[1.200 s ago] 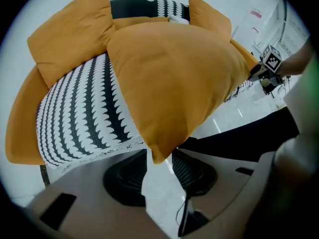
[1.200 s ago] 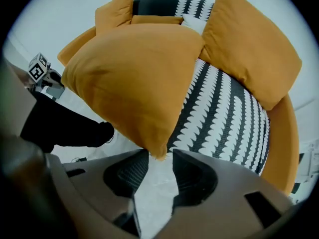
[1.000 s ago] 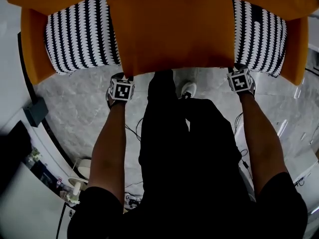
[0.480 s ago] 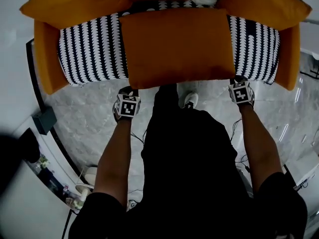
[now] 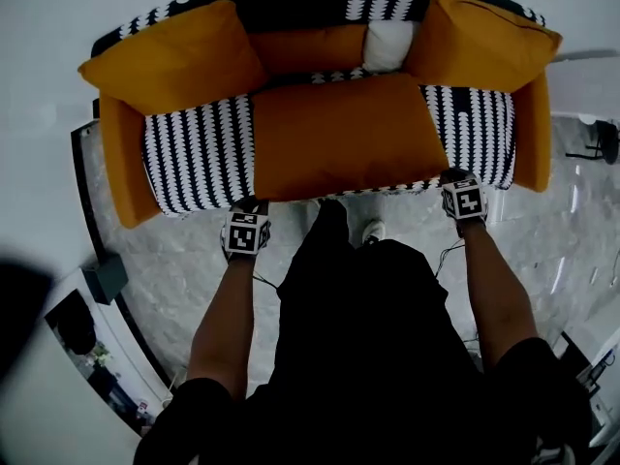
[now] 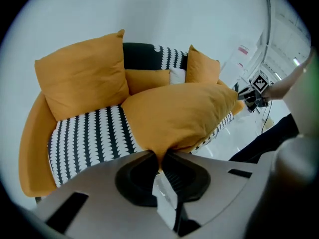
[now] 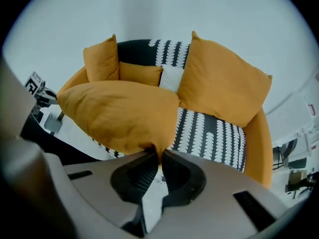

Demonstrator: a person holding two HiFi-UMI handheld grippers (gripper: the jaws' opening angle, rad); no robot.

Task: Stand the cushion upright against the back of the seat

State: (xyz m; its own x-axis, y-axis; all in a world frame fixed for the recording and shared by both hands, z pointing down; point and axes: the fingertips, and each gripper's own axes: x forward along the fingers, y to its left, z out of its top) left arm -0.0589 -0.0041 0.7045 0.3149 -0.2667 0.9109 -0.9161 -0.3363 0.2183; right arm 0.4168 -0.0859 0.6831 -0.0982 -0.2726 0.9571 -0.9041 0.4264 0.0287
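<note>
A big orange cushion (image 5: 339, 134) lies across the middle of the sofa's black-and-white seat (image 5: 199, 153). Its near edge is raised off the seat front. My left gripper (image 5: 250, 204) pinches the near left corner. In the left gripper view the jaws (image 6: 160, 158) are still closing, with the cushion (image 6: 179, 116) fabric bunched between the pads. My right gripper (image 5: 455, 178) pinches the near right corner. Its jaws (image 7: 159, 156) are also closing on a fold of the cushion (image 7: 119, 111). The sofa's back (image 5: 291, 8) curves behind.
Two large orange cushions lean at the back, one left (image 5: 174, 56) and one right (image 5: 480, 42). A small orange cushion (image 5: 310, 48) and a white one (image 5: 387, 45) sit between them. The person's legs (image 5: 358, 289) stand on grey marble floor (image 5: 165, 260), with cables there.
Both grippers have risen with the cushion's near corners, lifting its front edge. In the head view the sofa has shrunk back, and its whole back with the rear cushions now shows.
</note>
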